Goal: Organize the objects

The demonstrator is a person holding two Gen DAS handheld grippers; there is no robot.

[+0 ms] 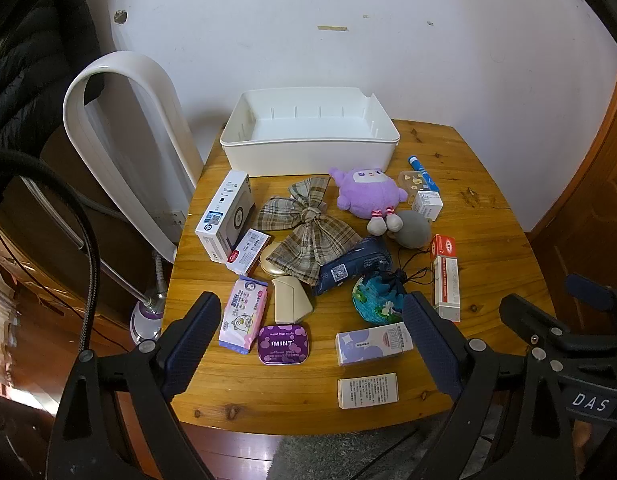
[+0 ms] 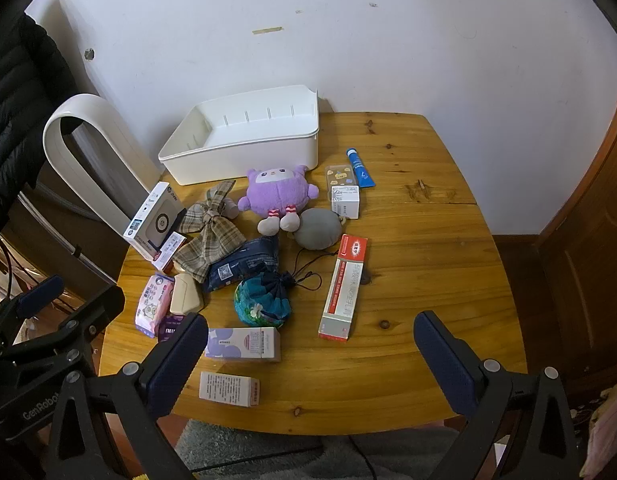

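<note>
Two hand-held tools are hovering above the near edge of a wooden worktop (image 2: pixel 408 240), both angled downward. The left tool (image 1: pixel 312 332) is standing wide open with nothing between its fingers, and the right tool (image 2: pixel 310 354) is likewise gaping open and holding nothing. An empty white bin (image 1: pixel 308 136) is sitting at the far edge by the wall. In front of it, small items are lying scattered: a purple plush toy (image 1: pixel 364 194), a plaid bow (image 1: pixel 308 228), a purple mint tin (image 1: pixel 283 345) and a red-and-white box (image 2: pixel 342 288).
</note>
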